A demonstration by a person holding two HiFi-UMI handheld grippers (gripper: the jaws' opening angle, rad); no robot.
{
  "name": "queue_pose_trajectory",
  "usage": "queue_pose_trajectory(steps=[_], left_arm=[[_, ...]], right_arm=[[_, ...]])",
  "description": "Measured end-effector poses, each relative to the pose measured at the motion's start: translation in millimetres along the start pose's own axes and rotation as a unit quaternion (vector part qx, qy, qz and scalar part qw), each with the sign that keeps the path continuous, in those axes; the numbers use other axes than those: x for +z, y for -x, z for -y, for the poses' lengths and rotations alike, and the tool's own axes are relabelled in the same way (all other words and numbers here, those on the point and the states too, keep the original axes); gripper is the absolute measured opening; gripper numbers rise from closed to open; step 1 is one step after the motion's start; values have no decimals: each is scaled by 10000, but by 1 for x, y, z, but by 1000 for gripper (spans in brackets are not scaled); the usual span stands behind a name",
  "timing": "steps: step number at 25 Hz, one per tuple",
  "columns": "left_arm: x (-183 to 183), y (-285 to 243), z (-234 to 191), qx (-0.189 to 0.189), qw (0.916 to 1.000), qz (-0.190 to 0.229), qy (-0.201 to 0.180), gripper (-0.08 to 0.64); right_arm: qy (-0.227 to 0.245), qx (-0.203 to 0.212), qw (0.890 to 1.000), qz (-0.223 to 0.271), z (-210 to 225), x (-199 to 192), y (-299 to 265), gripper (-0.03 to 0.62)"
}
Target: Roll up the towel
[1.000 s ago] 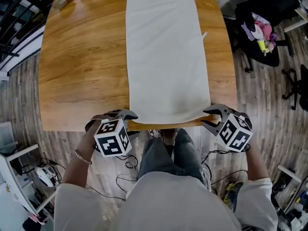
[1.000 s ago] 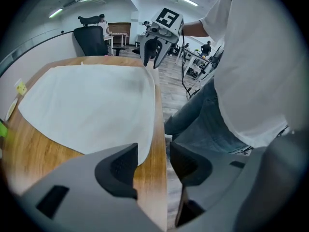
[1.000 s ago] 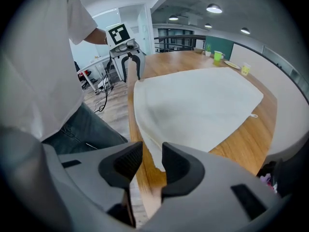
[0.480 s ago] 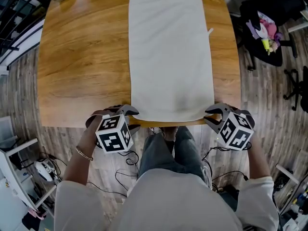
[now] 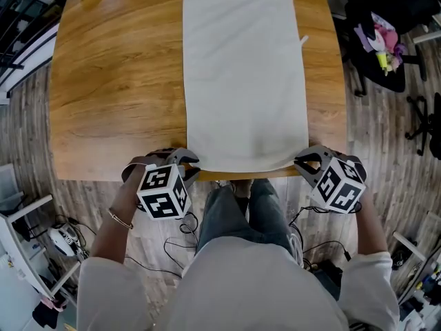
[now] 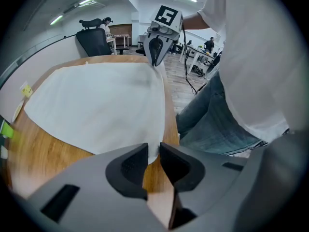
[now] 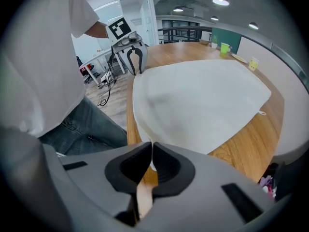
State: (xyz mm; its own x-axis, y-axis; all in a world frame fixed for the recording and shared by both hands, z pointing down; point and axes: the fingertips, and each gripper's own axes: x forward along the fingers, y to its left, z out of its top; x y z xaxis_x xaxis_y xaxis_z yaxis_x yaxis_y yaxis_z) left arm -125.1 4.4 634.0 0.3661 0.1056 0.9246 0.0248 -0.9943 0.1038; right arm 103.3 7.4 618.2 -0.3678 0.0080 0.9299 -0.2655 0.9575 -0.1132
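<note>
A long white towel [image 5: 244,74] lies flat down the middle of the wooden table [image 5: 117,81], its near end at the table's front edge. My left gripper [image 5: 187,165] is at the near left corner; in the left gripper view its jaws [image 6: 153,150] have just been closing and now pinch that corner of the towel [image 6: 101,105]. At the near right corner, my right gripper [image 5: 304,165] has also just closed. Its jaws [image 7: 151,148] are almost together, with the towel [image 7: 198,105] edge caught between them. Each gripper view shows the other gripper across the towel.
The person's legs [image 5: 241,219] are at the front edge between the grippers. A black office chair [image 5: 375,40] with clothes stands on the floor at the right. Cables [image 5: 172,247] lie on the floor. A green cup [image 7: 224,47] stands at the table's far end.
Both grippers' jaws have narrowed onto the towel's near corners. The hands stay almost where they were, and the towel lies as before.
</note>
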Motion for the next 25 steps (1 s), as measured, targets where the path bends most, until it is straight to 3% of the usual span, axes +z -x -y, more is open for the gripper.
queue_pose_trajectory(steps=[7,20,25], left_arm=[[1,0,-1,195,9996,175,144,34],[13,25,23,-111,9963,519,670,28],[21,51,0,78,9945,627,840,29]], right_arm=[[-207,64,9997,120,-3,-1,3,9],[-562,448,9963,468,-35,-2,25,8],[-555,324,9953,728,-13,12,50,8]])
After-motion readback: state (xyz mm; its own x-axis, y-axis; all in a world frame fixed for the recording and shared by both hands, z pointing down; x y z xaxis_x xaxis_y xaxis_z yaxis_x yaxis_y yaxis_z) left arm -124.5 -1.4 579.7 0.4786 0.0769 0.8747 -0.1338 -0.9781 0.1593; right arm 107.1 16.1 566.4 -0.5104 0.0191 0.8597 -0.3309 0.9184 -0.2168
